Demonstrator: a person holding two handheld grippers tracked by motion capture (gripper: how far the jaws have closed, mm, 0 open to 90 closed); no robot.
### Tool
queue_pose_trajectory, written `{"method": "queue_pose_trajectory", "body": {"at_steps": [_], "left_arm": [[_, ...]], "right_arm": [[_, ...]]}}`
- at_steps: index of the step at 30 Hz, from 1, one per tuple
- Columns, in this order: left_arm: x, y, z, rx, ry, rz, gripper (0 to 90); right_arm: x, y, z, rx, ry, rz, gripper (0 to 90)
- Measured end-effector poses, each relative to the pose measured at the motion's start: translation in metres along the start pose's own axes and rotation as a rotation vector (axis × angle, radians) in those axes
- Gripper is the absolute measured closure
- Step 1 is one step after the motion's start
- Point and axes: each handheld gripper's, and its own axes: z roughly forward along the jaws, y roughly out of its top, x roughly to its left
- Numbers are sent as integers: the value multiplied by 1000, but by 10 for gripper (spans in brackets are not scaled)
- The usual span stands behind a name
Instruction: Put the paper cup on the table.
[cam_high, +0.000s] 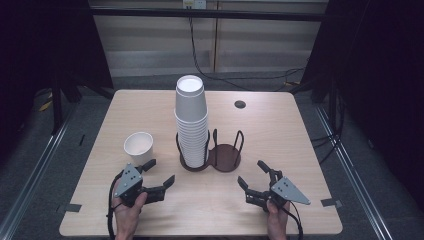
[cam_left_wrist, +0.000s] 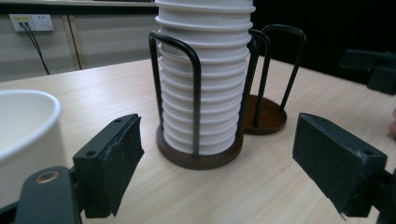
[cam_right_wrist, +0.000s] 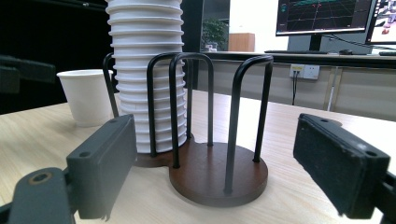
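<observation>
Item one: a single white paper cup (cam_high: 138, 145), which stood upright and empty on the table (cam_high: 300, 140), at about ten o'clock from the left gripper (cam_high: 159, 172) and just beside it. In the left gripper view the cup's wall (cam_left_wrist: 25, 140) sat close against the outside of one pad, not between the pads. We noted the left jaws parted with nothing between them.

Risk, as we judged it: a sideways sweep of that near pad could tip or shove the light cup, since it had no weight inside to steady it.

Item two: a tall stack of white cups (cam_high: 191, 120), nested in the left bay of a twin wire holder (cam_high: 210, 156), at about one o'clock from the left gripper. We judged the stack top-heavy; a knock on its wire hoops could rock it.

Item three: the holder's right bay (cam_right_wrist: 219, 175), a bare brown disc with nothing in it.

Item four: the right gripper (cam_high: 252, 174), at about five o'clock from the holder, jaws parted and empty.
</observation>
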Motion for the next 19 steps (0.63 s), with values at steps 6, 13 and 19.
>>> {"method": "queue_pose_trajectory", "body": {"at_steps": [6,13,19], "left_arm": [[-13,-17,9,-22,6,13,156],[-13,-27,3,-81,52,7,155],[-10,-30,-1,-156,49,36,154]], "right_arm": [[0,0,0,0,1,0,132],[0,0,0,2,2,2,132],[0,0,0,7,-2,4,133]]}}
